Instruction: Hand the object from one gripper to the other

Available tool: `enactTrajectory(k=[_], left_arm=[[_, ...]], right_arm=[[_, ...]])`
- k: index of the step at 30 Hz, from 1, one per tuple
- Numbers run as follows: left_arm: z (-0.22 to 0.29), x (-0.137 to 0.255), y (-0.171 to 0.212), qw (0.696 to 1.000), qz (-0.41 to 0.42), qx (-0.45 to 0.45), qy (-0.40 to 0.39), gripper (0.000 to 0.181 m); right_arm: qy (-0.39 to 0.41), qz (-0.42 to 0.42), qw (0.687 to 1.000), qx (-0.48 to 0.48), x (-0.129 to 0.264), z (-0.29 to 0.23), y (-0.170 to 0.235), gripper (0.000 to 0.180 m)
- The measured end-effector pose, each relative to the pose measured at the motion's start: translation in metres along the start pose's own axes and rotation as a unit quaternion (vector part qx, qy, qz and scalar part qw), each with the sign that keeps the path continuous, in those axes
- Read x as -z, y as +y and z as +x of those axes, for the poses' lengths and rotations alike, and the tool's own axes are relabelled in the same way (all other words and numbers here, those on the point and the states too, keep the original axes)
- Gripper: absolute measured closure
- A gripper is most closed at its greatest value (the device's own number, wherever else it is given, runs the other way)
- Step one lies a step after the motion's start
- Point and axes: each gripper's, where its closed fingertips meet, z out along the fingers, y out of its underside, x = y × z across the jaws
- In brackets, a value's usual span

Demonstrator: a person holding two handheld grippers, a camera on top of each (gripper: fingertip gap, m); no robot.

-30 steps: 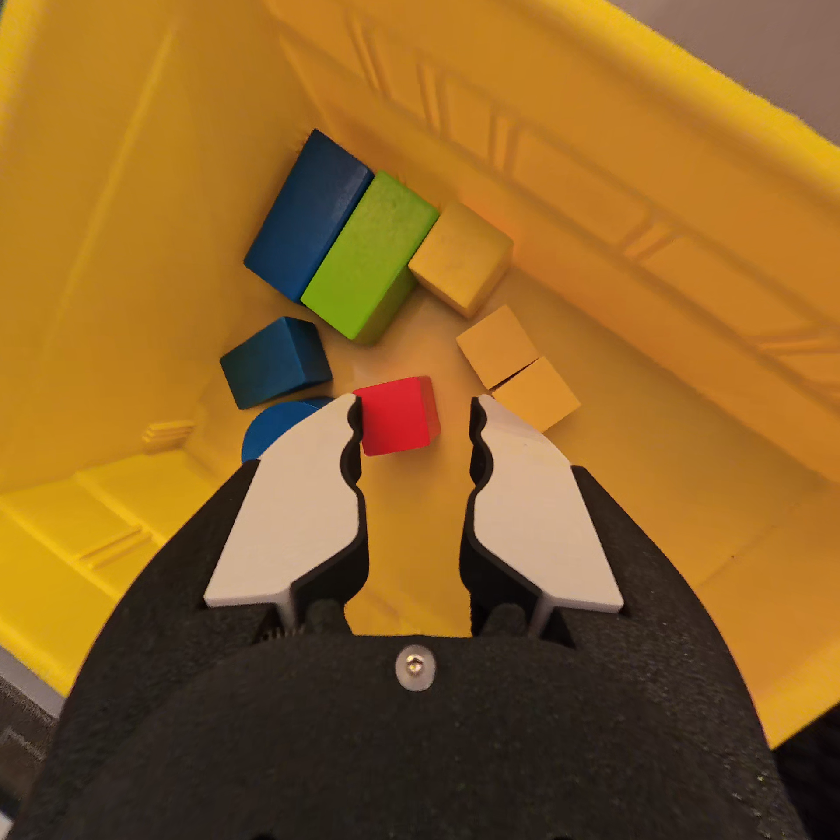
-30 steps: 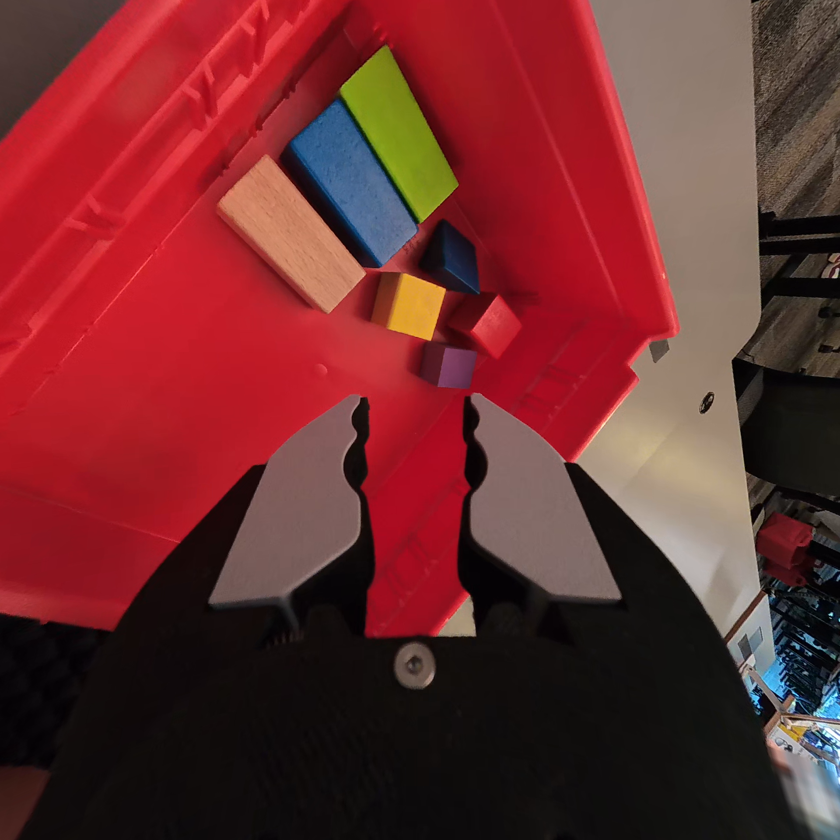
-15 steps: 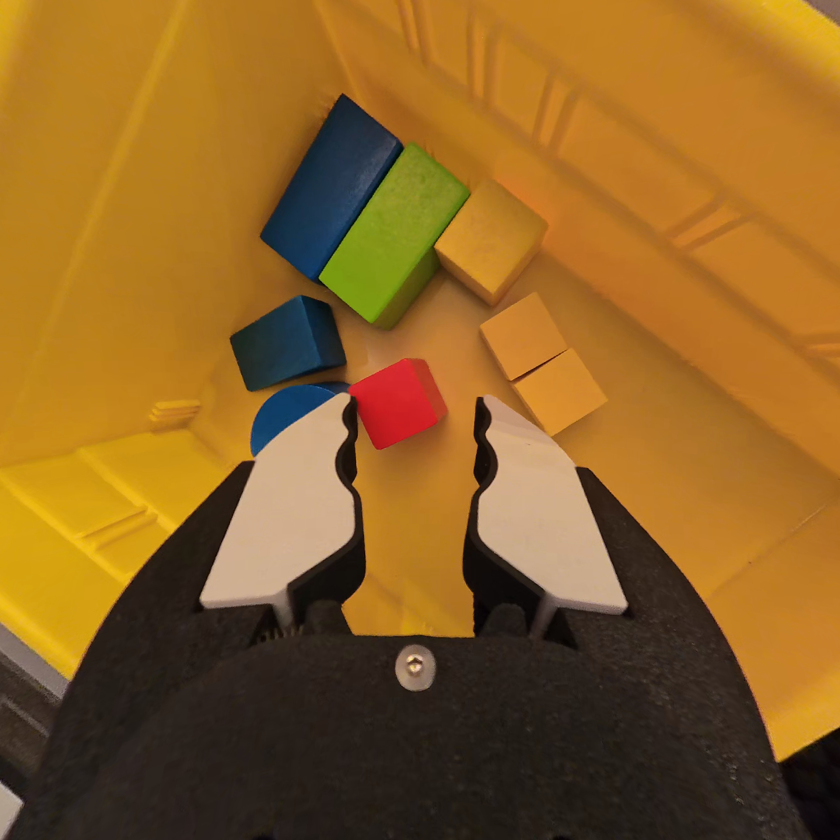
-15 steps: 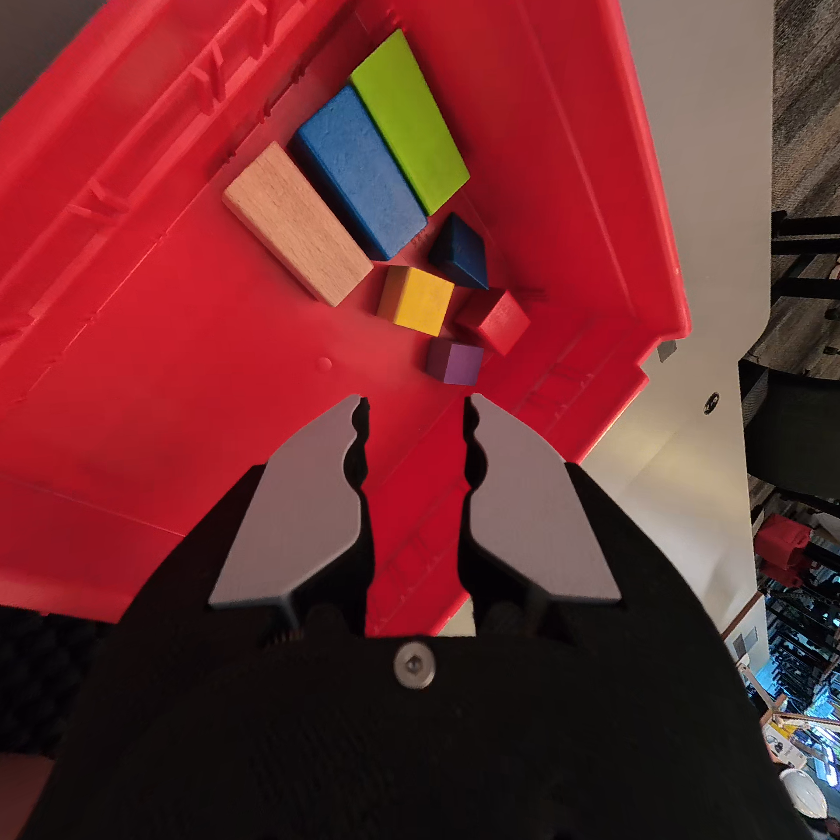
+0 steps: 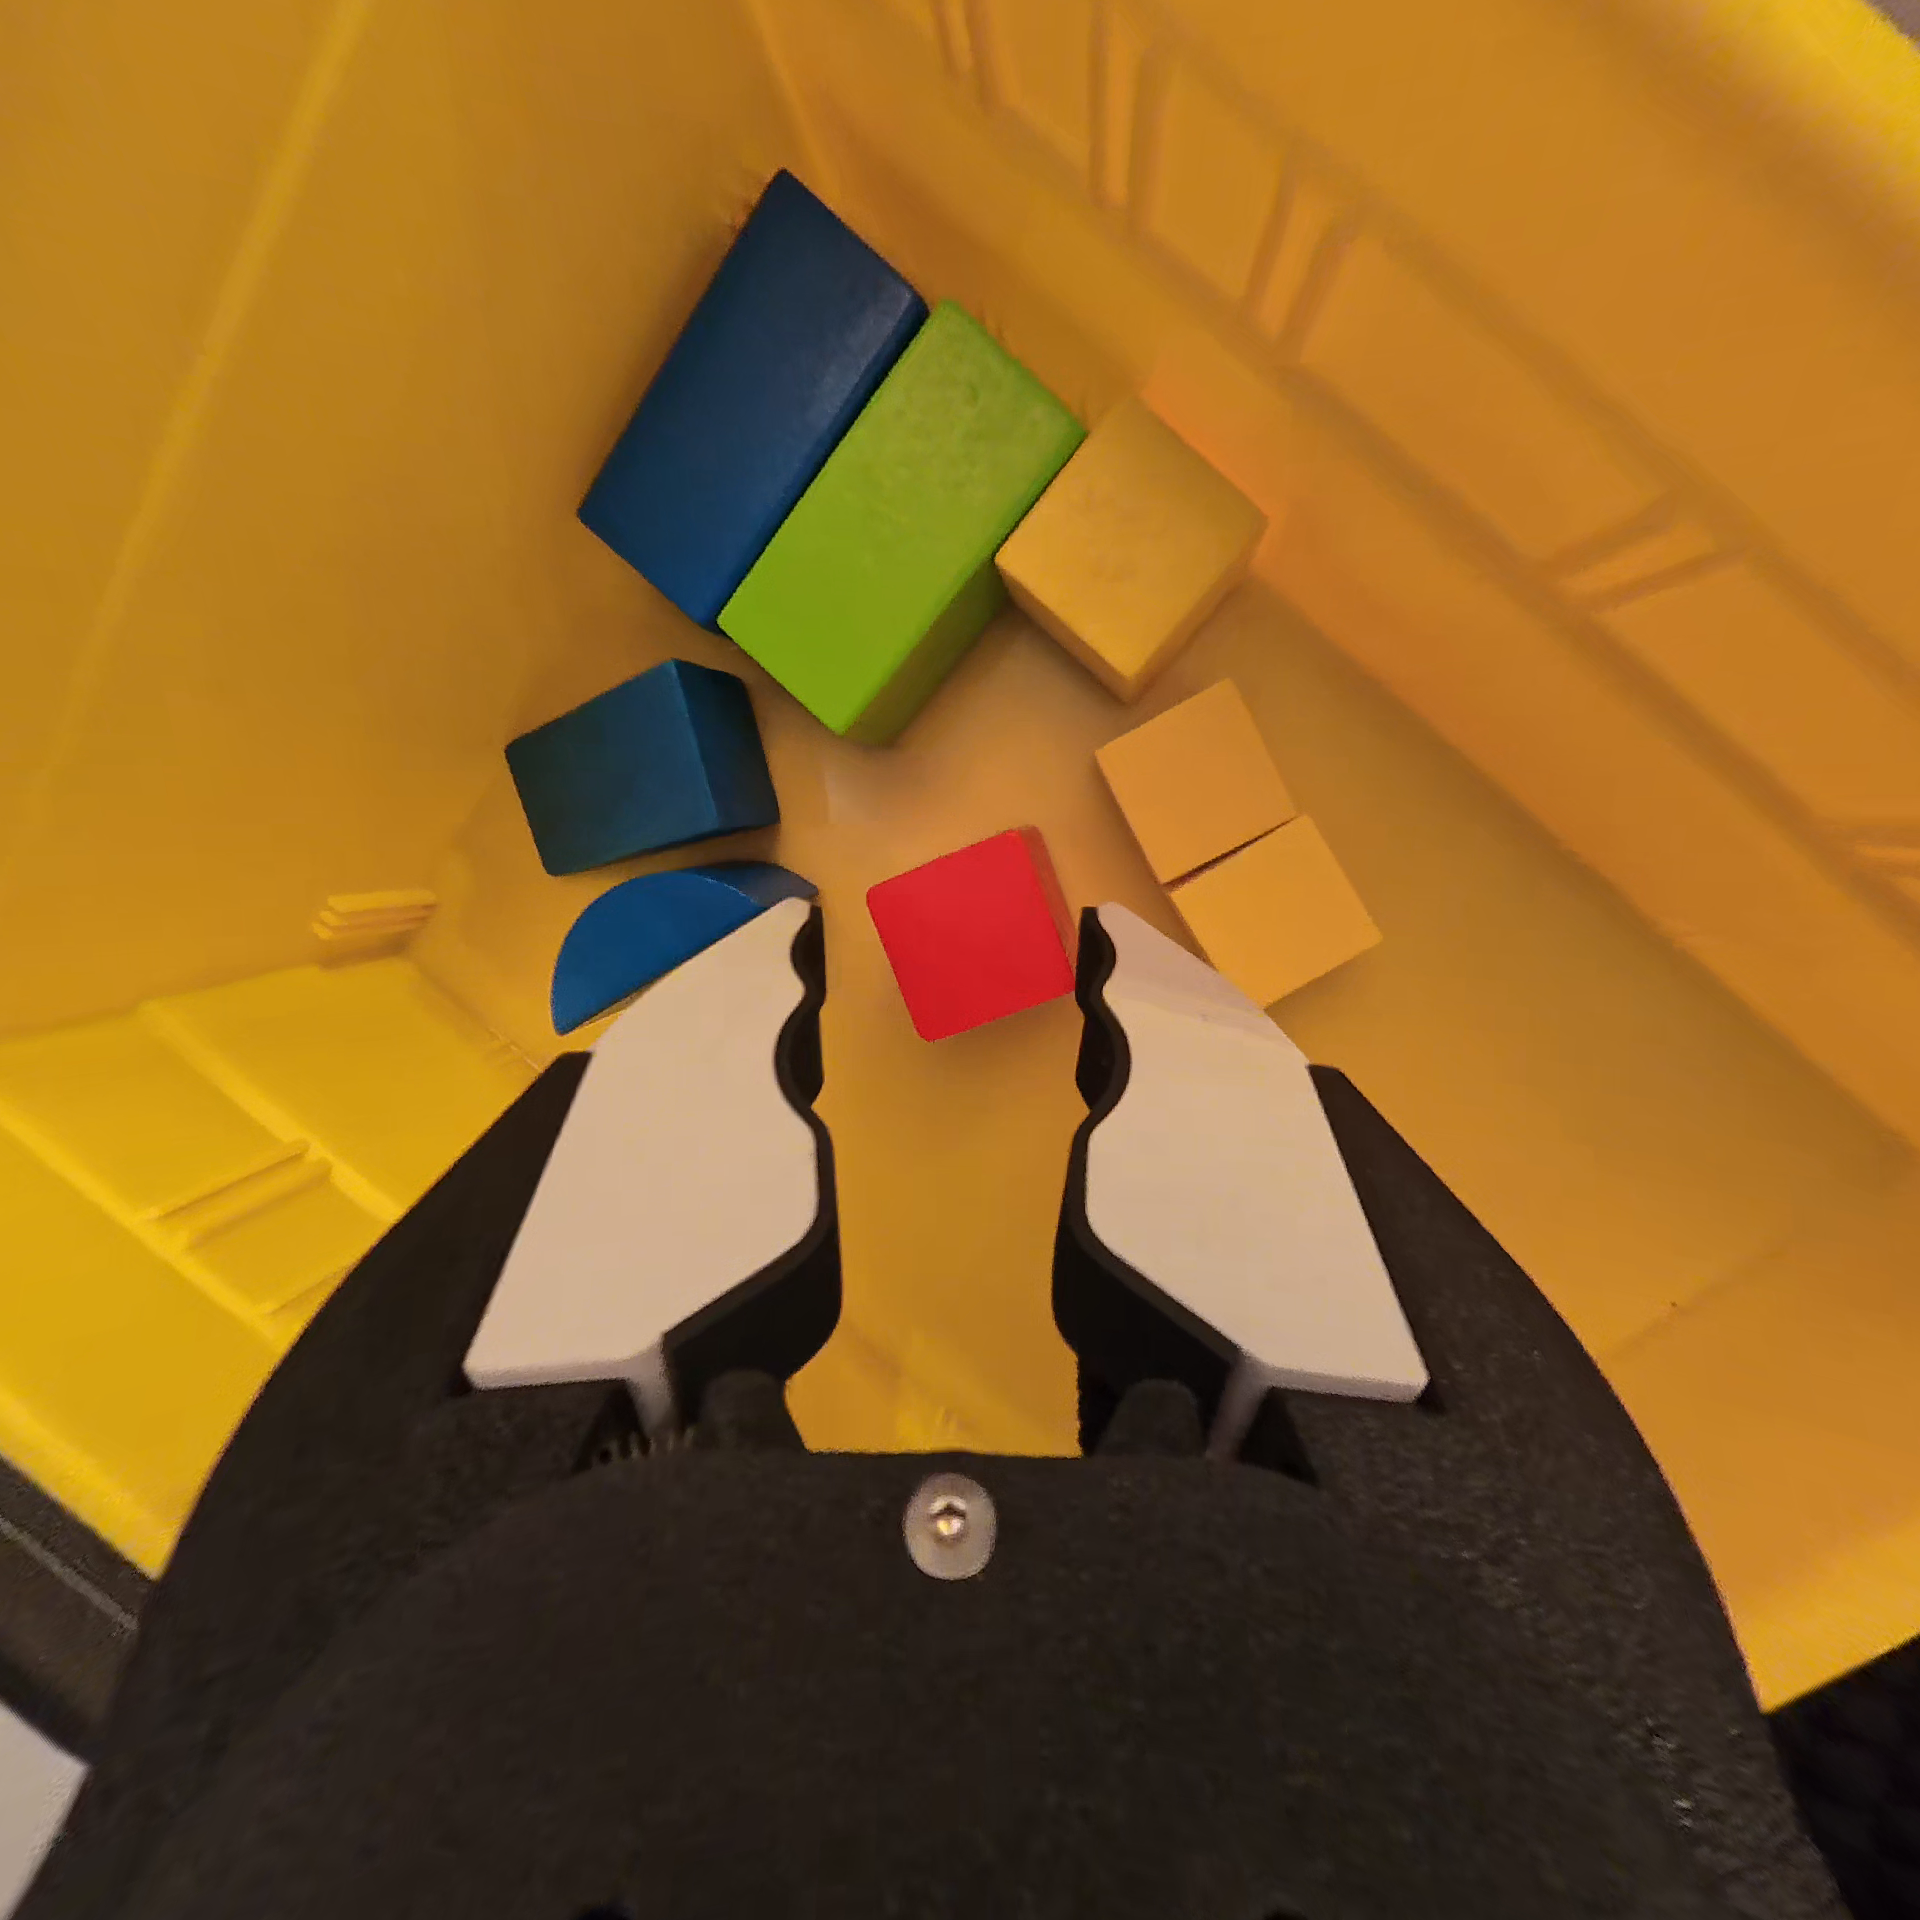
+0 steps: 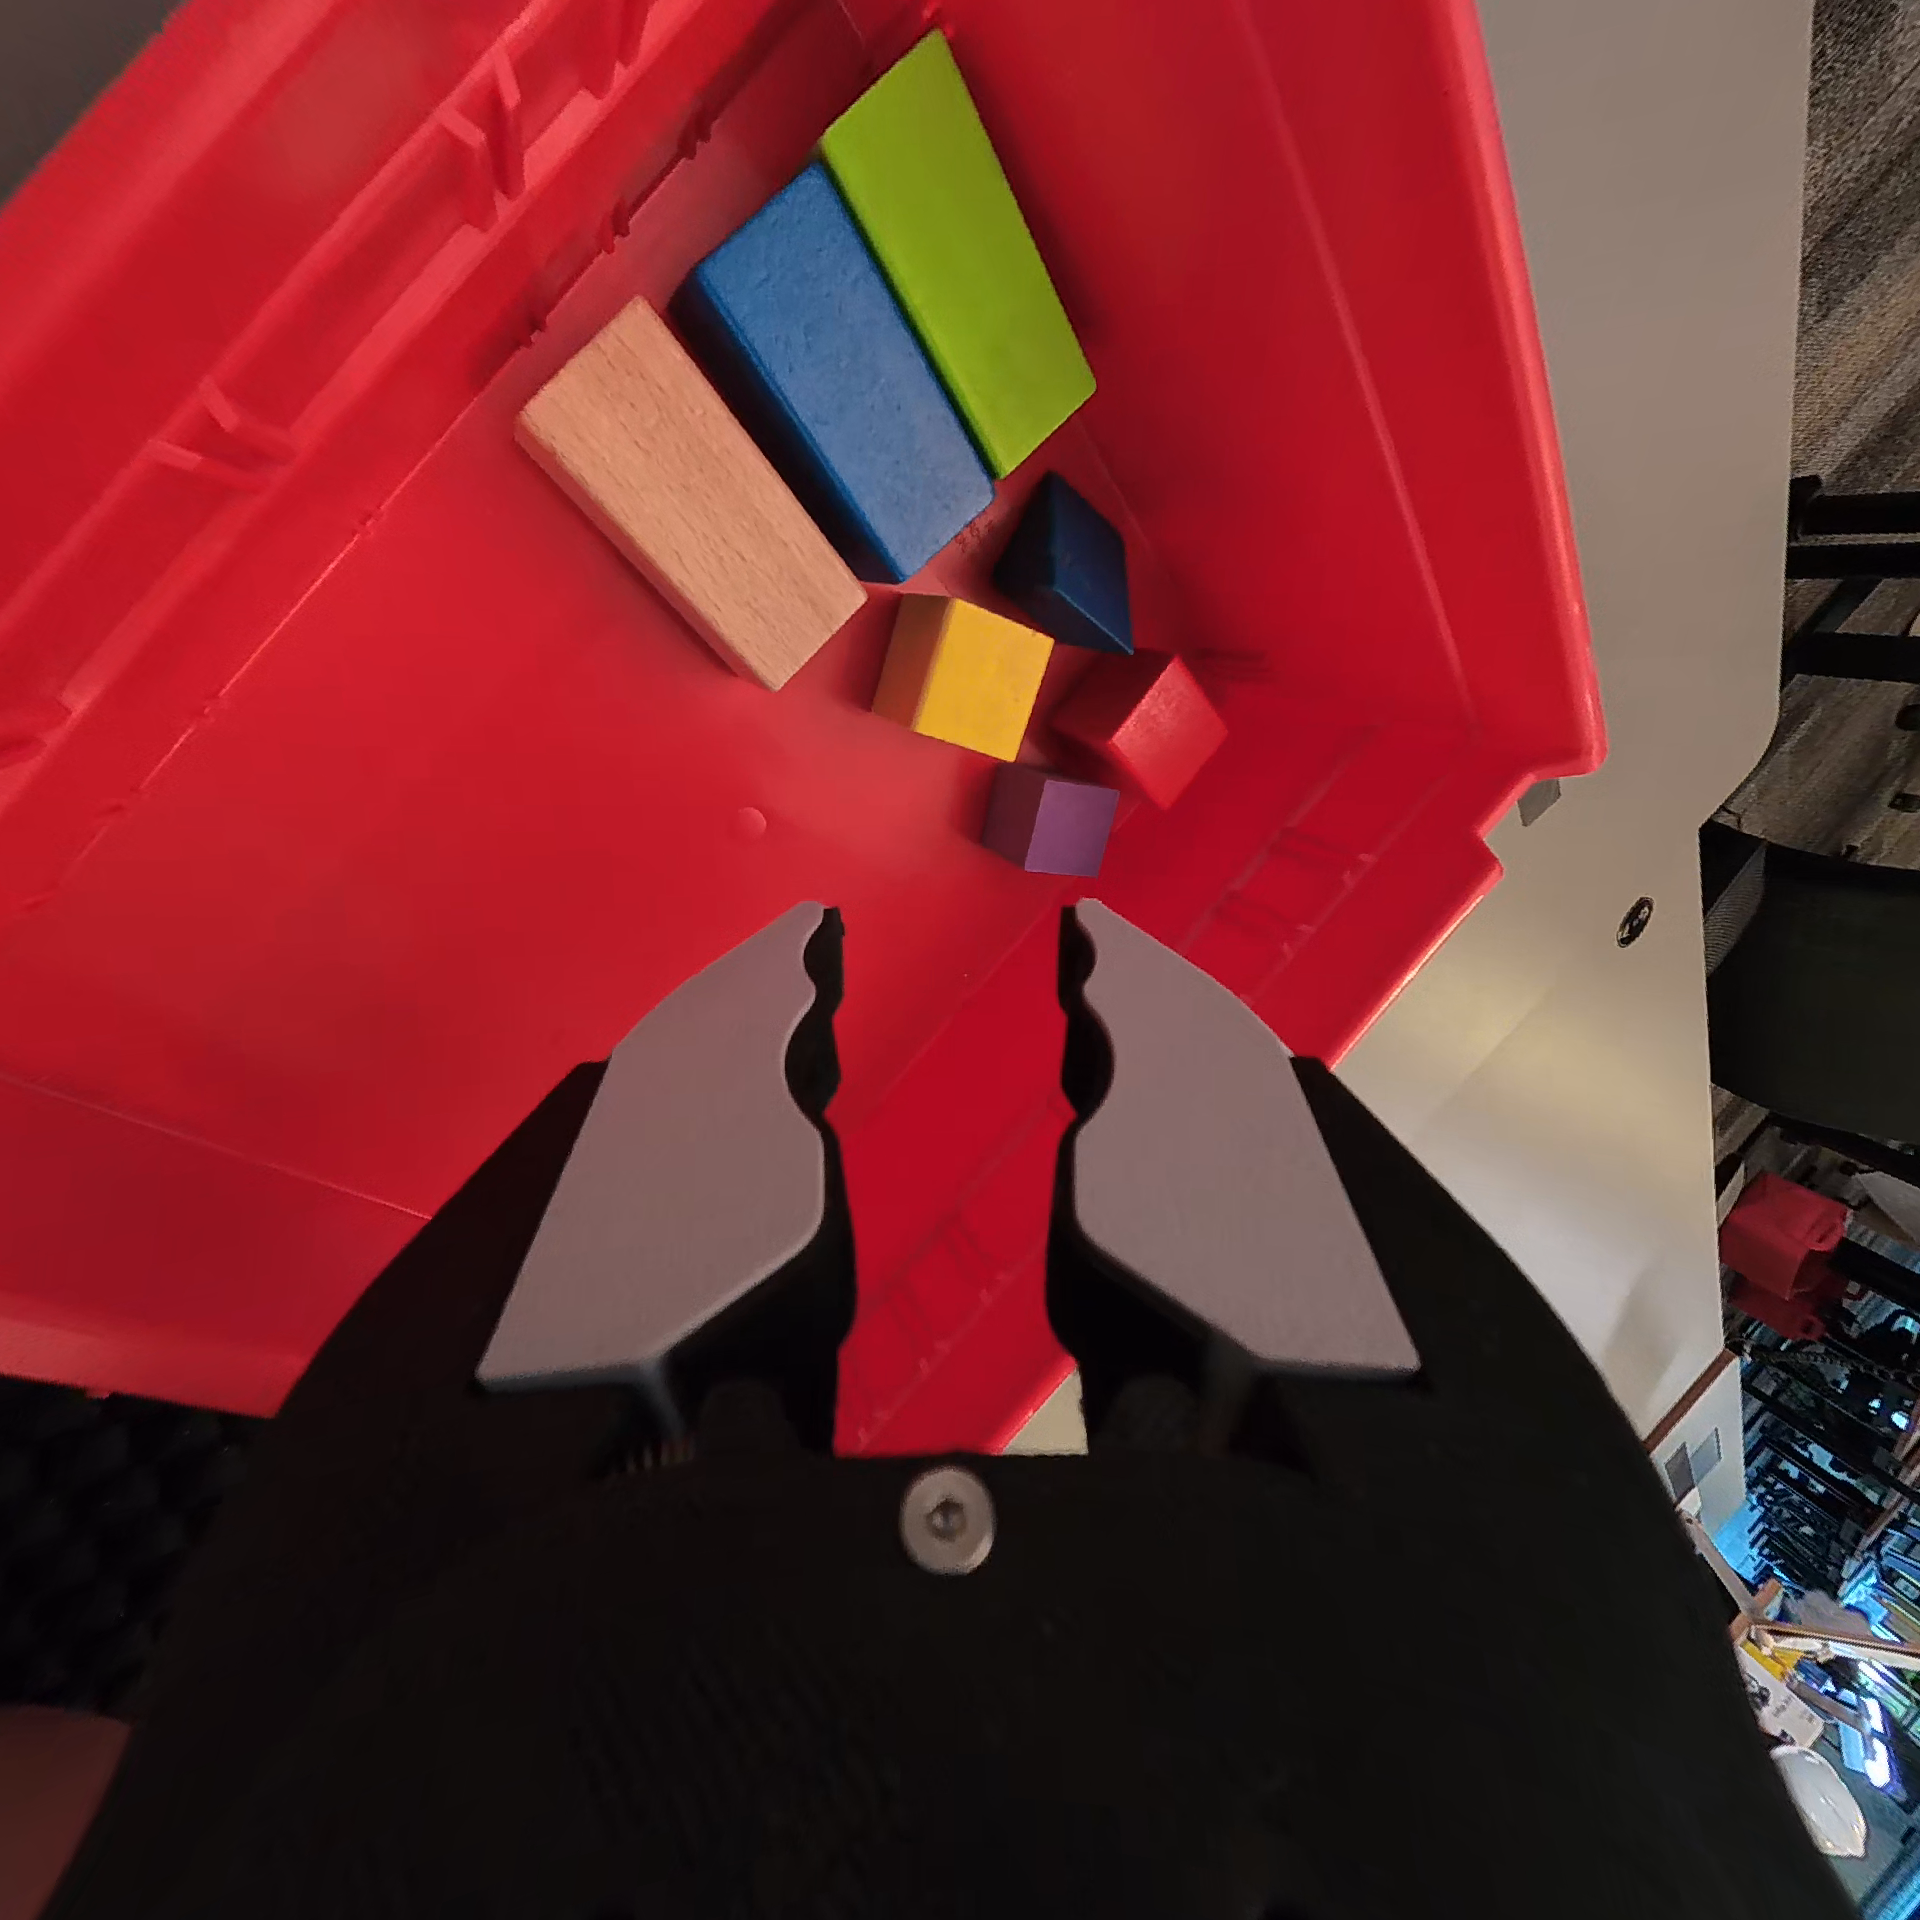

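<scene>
Yellow bin fills the left wrist view and holds eight blocks: one long blue block, one long green block, three yellow cubes, one small blue block, one blue half-round and one red cube. The red cube lies on the bin floor, sitting between the tips of the left gripper, turned slightly so one corner points toward the camera; it is a cube, so no long axis shows. The left gripper's fingers are spread, with the right tip just beside the cube; I cannot tell if it touches. The left finger covers part of the half-round.

Red bin in the right wrist view holds seven blocks: one bare wooden plank, one blue plank, one green plank, one dark blue wedge, one yellow block, one small red cube, one purple cube. The right gripper hangs above that bin, fingers spread and holding nothing. The bin's edges are cut off by the frame.
</scene>
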Motion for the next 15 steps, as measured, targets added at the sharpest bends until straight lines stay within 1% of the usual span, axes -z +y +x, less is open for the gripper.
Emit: enactTrajectory(k=[4,15], left_arm=[[0.001,-0.007,0.001,1.0,-0.021,0.018,0.003,0.138],[0.0,-0.013,0.006,0.998,-0.056,0.027,-0.012,0.142]], right_arm=[[-0.002,-0.002,1.0,0.002,-0.001,-0.001,0.001,0.139],[-0.007,-0.004,1.0,0.005,-0.001,-0.003,0.002,0.139]])
